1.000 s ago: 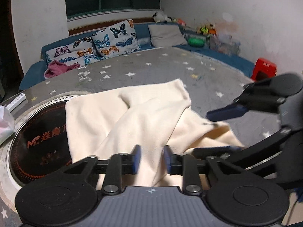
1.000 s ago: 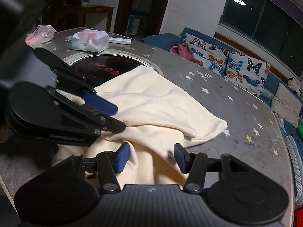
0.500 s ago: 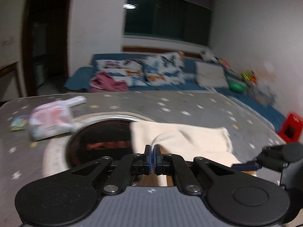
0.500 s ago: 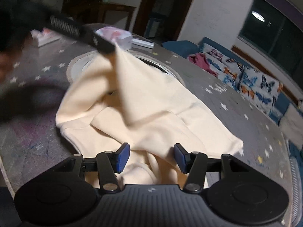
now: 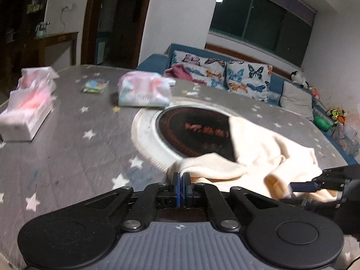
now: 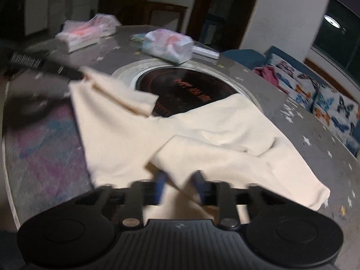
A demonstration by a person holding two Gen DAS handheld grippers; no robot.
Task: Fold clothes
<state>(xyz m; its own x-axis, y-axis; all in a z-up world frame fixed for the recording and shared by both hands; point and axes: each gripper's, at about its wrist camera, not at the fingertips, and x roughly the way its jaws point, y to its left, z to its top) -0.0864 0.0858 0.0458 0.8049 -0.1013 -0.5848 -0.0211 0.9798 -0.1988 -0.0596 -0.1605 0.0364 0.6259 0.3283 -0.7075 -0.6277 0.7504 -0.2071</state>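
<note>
left wrist – cream garment (image 5: 258, 155) edge pinched in left gripper (image 5: 180, 185).

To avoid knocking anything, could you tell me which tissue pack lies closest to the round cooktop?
The pastel plastic-wrapped tissue pack at the cooktop rim; the other packs sit farther off.

Right wrist view: cream garment spread on a star-patterned table, both grippers in frame.

The right gripper (image 6: 178, 185) sits at the lower edge, its blue-padded fingers (image 6: 160, 181) apart and blurred, straddling a fold of the cream garment (image 6: 202, 139). At upper left the left gripper (image 6: 76, 75) pinches a corner of the garment, lifting a flap. The cloth partly covers a dark round inset (image 6: 180, 90) in the grey table (image 6: 315, 130). Behind lie two tissue packs (image 6: 168, 46) (image 6: 81, 34); butterfly-print cushions (image 6: 326, 105) lie at the right.
</note>
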